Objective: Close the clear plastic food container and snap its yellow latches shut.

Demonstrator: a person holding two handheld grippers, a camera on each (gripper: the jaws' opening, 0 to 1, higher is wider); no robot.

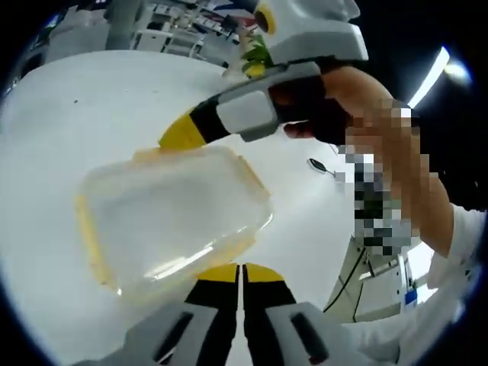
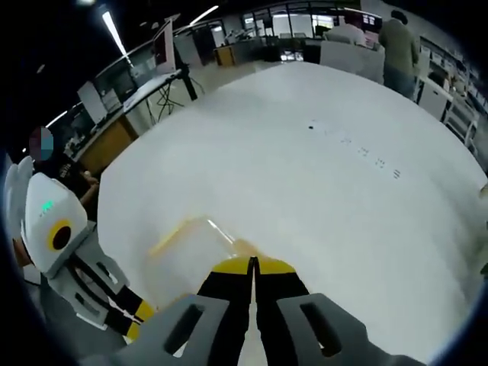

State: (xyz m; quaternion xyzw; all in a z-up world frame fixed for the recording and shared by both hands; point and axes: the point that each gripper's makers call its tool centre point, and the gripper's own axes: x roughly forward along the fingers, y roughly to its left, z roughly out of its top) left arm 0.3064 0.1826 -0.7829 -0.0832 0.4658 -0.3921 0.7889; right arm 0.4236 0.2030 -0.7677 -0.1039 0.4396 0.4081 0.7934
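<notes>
The clear plastic container [image 1: 175, 217] lies on the white table [image 1: 91, 114] with its lid on; yellow latches [image 1: 88, 236] run along its edges. My left gripper [image 1: 241, 267] is shut, its yellow tips at the container's near edge. My right gripper [image 1: 179, 133], held by a hand, reaches in from the upper right, tips together at the far edge. In the right gripper view the container [image 2: 187, 255] shows faintly just ahead of the shut right gripper [image 2: 252, 263], and the left gripper [image 2: 137, 314] comes in from the lower left. I cannot tell whether the latches are snapped.
A small dark object [image 1: 320, 164] lies on the table to the right of the container. Small dark marks [image 2: 310, 126] dot the far tabletop. People [image 2: 396, 46] stand beyond the far table edge, and desks [image 2: 114, 137] line the left side.
</notes>
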